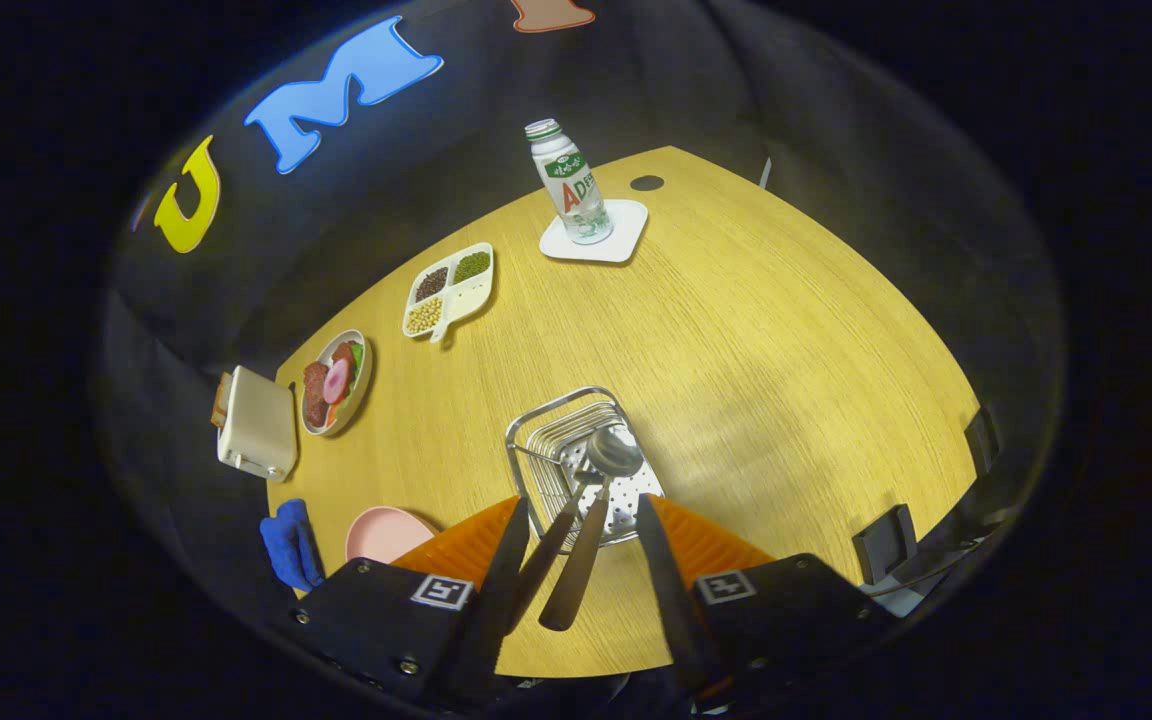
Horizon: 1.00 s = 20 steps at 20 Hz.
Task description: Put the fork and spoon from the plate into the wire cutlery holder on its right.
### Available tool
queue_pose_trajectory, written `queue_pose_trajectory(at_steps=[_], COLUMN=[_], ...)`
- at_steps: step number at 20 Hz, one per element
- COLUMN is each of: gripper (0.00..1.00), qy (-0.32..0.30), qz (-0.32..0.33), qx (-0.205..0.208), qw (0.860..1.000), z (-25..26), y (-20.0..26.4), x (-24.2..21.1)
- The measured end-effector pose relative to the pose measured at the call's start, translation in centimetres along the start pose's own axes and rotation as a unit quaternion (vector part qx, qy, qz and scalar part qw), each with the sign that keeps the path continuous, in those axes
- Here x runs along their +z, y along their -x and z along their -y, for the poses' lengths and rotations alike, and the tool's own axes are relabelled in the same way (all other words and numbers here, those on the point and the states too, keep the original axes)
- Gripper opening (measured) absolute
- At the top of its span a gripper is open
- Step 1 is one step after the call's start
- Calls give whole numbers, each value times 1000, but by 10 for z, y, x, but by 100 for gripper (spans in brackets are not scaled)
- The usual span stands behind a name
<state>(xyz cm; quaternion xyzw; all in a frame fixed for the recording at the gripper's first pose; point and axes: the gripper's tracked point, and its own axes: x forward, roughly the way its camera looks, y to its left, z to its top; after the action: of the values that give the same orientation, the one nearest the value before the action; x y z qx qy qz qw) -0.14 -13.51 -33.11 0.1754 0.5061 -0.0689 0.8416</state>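
Wooden-handled steel spoon point(591, 505) and fork point(548, 545) lean in the wire cutlery holder point(564, 425); my tool point(576, 545) gapes wide, gripping nothing.

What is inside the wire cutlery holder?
The spoon and fork stand in the wire cutlery holder, handles leaning out between the open gripper fingers. The fork's tines are covered.

Black gripper point(576, 540) mounts; square markers; screws

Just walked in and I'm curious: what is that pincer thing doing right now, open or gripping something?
Gripper: open, gripping nothing; the spoon and fork stand between its fingers, heads in the wire cutlery holder.
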Motion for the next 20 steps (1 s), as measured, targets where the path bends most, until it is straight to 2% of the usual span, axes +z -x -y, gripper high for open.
queue_pose_trajectory(at_steps=[2, 4, 9, 14, 17, 20], gripper=[82, 97, 98, 98, 98, 98], qy=[-4, -4, 16, 43, 62, 92], qz=[5, 4, 11, 77, 167, 265], qx=[8, 6, -7, -6, 1, 7], qw=[1000, 1000, 1000, 996, 984, 960], z=[-6, -6, -8, -20, -36, -56], y=[3, 3, 4, 22, 52, 98], x=[2, 1, 0, 28, 68, 111])
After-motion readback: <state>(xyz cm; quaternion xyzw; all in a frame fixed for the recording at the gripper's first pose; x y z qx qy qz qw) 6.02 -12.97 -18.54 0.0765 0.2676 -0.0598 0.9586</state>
